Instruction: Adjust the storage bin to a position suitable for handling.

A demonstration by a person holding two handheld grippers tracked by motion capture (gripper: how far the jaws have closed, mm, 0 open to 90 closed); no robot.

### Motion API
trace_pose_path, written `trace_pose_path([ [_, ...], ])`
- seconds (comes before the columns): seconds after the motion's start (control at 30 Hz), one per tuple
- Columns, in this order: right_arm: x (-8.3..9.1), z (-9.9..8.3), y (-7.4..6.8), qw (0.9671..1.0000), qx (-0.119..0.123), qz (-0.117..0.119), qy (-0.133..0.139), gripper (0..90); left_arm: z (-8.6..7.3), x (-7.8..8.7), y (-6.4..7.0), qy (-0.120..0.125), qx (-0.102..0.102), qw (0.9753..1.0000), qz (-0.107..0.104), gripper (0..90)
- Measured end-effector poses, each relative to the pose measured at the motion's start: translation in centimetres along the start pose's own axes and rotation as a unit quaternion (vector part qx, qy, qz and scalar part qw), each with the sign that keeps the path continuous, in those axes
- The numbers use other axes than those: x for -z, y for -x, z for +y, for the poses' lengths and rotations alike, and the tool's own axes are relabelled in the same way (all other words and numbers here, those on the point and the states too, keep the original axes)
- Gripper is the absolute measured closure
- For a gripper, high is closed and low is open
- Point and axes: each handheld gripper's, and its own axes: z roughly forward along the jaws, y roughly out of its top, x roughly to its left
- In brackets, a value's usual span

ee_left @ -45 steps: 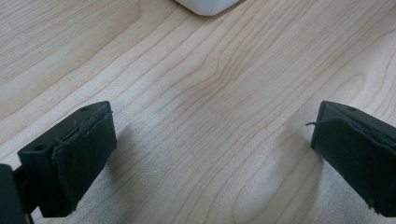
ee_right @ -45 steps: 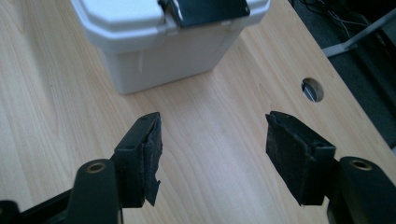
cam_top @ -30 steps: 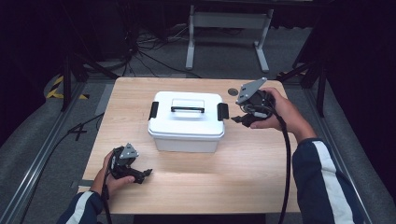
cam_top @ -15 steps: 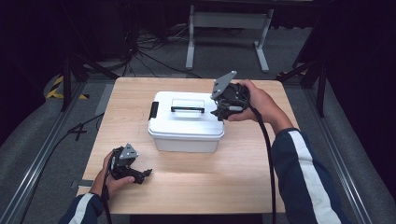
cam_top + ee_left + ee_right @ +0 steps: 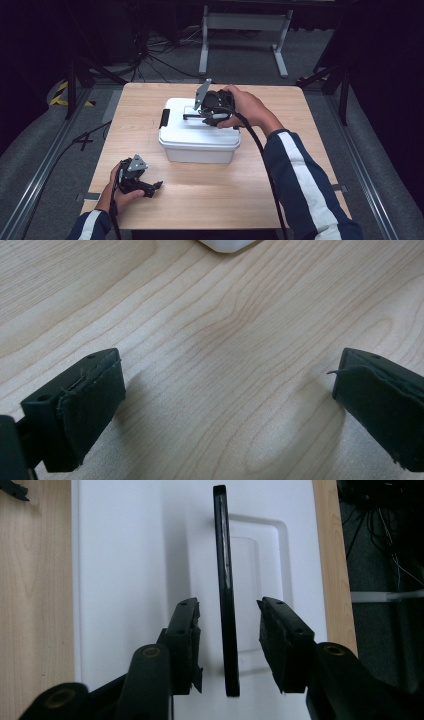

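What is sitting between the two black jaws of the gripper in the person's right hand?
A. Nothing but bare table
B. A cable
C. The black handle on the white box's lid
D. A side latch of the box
C: in the right gripper view the thin black handle stands in the gap between the open jaws of the right gripper, over the white box's lid.

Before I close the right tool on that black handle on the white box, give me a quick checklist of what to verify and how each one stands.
1. Right tool open: ok, jaws apart.
2. Black handle between the jaws: ok, it runs up the gap, nearer the left jaw.
3. Pads touching the handle: not yet, a gap shows on both sides.
4. White box flat on the table: ok.
5. Side latch released: cannot tell.
6. Left tool out of the way: ok, open, resting on the table apart from the box.
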Motion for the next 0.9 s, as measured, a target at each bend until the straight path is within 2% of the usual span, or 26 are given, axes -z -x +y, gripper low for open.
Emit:
trace_pose_path([
  [0.03, -0.3, 0.2, 0.0, 1.0000, 0.003, -0.002, -0.002, 63.5, -0.1, 0.0, 0.1, 0.001, 0.004, 1.0000, 0.000, 1.1],
  [0.07, -0.5, 0.5, -0.1, 1.0000, 0.004, -0.003, -0.007, 66.6, -0.1, 0.1, 0.0, 0.002, -0.002, 1.0000, 0.003, 1.2],
  [0.2, -1.0, 1.4, -0.3, 0.9997, 0.019, -0.002, -0.014, 78.1, -0.1, 0.1, 0.0, 0.000, -0.001, 1.0000, 0.000, 1.3],
  [0.3, -1.2, 1.7, -0.4, 0.9996, 0.022, -0.007, -0.020, 83.0, -0.1, 0.1, 0.0, 0.000, -0.001, 1.0000, 0.000, 1.3],
  [0.5, -1.2, 2.0, -0.4, 0.9985, 0.041, -0.017, -0.031, 84.6, -0.1, 0.1, 0.0, 0.001, -0.001, 1.0000, 0.000, 1.3],
  [0.67, -1.2, 2.2, -0.3, 0.9981, 0.045, -0.017, -0.038, 84.6, -0.1, 0.1, 0.0, 0.002, -0.001, 1.0000, 0.000, 1.3],
  [0.9, -0.8, 2.3, -0.2, 0.9982, 0.047, -0.021, -0.032, 84.5, -0.1, 0.1, 0.0, 0.001, -0.003, 1.0000, 0.001, 1.2],
])
